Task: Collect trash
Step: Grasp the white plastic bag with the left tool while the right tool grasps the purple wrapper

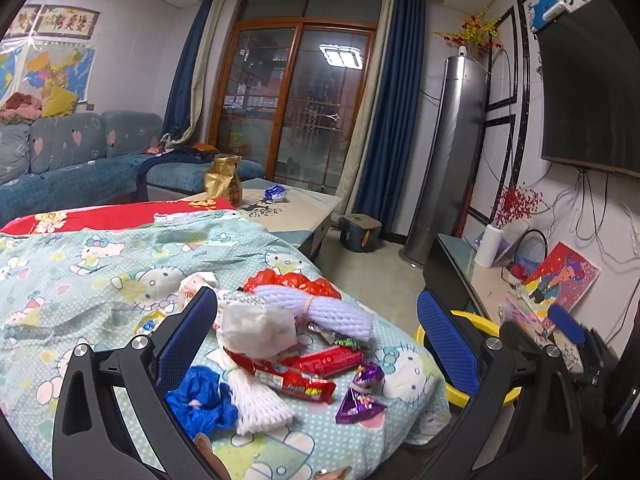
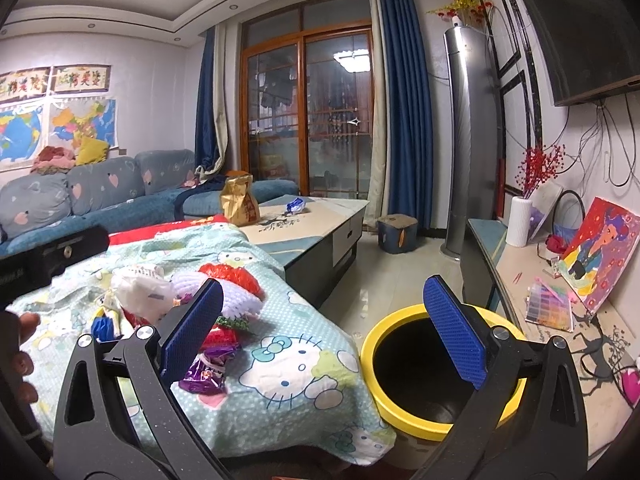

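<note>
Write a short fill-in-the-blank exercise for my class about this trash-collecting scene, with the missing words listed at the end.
1. The bin on the floor beside the table has a rim coloured ______.
2. The fingers of both the left tool and the right tool stand ______, holding nothing.
3. The crumpled plastic bag at the near end of the trash pile is ______ in colour.
4. The cloth under the trash is printed with cartoon ______.

Missing words: yellow; open; blue; cats

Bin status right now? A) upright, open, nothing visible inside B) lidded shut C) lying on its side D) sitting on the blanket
A: in the right wrist view the yellow-rimmed bin stands upright on the floor beside the blanket, with no lid and a dark interior showing no trash.
</note>
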The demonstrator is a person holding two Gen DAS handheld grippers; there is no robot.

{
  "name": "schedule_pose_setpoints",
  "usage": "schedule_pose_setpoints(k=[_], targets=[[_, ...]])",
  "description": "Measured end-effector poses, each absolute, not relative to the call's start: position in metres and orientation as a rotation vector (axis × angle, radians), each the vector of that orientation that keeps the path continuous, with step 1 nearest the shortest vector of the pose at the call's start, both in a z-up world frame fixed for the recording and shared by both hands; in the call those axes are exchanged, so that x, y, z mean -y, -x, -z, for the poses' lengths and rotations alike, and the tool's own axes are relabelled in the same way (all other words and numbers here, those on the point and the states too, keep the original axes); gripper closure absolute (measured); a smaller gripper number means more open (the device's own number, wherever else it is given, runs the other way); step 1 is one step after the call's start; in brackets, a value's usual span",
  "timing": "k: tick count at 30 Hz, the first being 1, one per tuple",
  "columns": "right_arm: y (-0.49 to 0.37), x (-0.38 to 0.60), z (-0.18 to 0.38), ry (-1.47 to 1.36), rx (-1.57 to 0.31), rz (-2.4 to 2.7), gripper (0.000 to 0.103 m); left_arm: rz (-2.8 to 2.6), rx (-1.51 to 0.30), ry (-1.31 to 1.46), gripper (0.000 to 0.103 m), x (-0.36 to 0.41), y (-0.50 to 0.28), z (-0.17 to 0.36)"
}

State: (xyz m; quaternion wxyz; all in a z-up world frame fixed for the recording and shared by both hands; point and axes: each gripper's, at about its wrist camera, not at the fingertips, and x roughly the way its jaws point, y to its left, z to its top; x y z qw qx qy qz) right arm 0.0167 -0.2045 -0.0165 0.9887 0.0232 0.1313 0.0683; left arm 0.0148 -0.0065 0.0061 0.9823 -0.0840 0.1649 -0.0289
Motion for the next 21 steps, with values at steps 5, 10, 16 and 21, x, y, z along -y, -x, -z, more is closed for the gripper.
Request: schedule_pose_setpoints(k=[5,10,16,21], targets=[[-0.026,0.198,0.016,-0.055,-0.28,-0.157,0.011,0.021,-0.344,0.231,0.006,-0.014,-0.033,-0.008],[-0.042,0.182,0.016,-0.069,-0.306,-0.195,0.011,-0.043,-0.339,0.264,0.006,-0.04,-0.05,-0.016],[-0.063,0.154,0.022,-0.067,-0.392,-0.284,0.011,-0.122,-0.325,0.274,0.006,-0.076,-0.068,-0.028],[-0.079,0.129,0.034,-0.015,-0.486,-0.3,0.011,-0.158,-0.405,0.311,0.006,-0.103,-0.083,-0.019]])
